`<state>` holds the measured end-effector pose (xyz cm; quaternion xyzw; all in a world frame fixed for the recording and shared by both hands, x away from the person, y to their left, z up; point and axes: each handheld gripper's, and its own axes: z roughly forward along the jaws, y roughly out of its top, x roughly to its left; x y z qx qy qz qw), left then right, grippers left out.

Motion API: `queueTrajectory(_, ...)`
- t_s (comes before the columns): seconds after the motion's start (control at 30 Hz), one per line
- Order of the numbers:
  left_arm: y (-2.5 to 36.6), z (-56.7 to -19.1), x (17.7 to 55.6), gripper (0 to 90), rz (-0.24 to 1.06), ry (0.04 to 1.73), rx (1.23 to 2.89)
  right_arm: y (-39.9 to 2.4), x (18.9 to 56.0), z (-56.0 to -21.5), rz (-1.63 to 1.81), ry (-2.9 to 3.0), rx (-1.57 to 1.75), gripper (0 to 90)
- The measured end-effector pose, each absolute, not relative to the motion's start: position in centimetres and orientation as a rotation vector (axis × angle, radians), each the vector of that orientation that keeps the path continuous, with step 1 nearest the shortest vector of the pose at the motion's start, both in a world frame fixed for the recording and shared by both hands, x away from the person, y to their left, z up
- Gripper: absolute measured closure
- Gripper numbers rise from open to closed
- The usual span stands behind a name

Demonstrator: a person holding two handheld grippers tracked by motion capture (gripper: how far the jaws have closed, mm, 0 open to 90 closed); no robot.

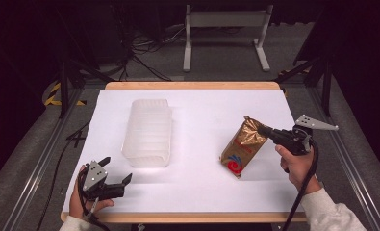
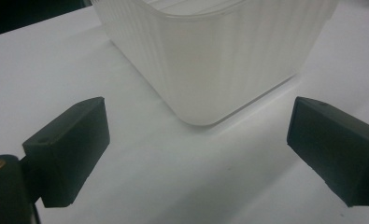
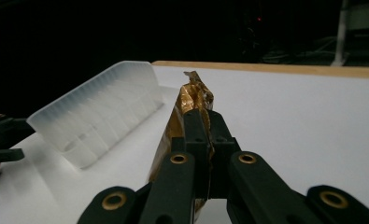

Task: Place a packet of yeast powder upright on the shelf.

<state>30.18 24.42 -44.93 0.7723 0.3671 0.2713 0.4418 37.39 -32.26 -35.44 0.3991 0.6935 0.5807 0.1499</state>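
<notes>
Gold foil coffee bag (image 1: 243, 149) with a red and blue swirl on its front, right of centre on the white-covered counter (image 1: 197, 120): I've got it by its crimped top end. My right gripper (image 1: 263, 129) has its jaws pressed together on that folded top edge (a flat pinch, foil squeezed thin between the pads). In the right gripper view the bag (image 3: 191, 100) runs away from the gripper (image 3: 205, 126) along the jaws, crumpled gold seal sticking out past the tips. Bag is tilted in the high view, top end raised toward the gripper, bottom end nearer the counter; can't tell if the bottom corner touches the surface.

Translucent white ribbed plastic bin (image 1: 147, 132) sits left of centre, long side running away from me, well apart from the bag. In the right gripper view the bin (image 3: 98, 112) lies to the left of the bag.

My left gripper (image 1: 114, 176) is at the near left corner of the counter, jaws spread wide, nothing between them. Left gripper view: the bin's rounded corner (image 2: 205, 60) is ahead of the gripper (image 2: 196, 154), not touching the pads.
</notes>
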Motion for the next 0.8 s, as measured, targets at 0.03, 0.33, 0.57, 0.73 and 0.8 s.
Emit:
queueTrajectory(0.03,24.4,-44.9,30.2,6.7,0.673,0.911,1.918,-31.9,37.4,-35.2,1.66,2.002,1.125,89.4)
queueTrajectory(0.33,24.7,-45.0,29.8,6.7,0.677,0.919,1.912,-29.3,37.9,-32.8,1.59,2.076,0.923,89.5)
queueTrajectory(0.57,24.7,-45.0,29.9,6.7,0.674,0.92,1.911,-28.0,38.6,-31.4,1.56,2.104,0.856,89.5)
queueTrajectory(0.73,24.7,-45.1,30.0,6.8,0.674,0.919,1.913,-27.3,39.5,-30.5,1.56,2.115,0.819,89.5)
queueTrajectory(0.8,24.7,-45.1,30.0,6.7,0.672,0.921,1.913,-26.8,39.6,-30.2,1.551,2.124,0.797,89.5)
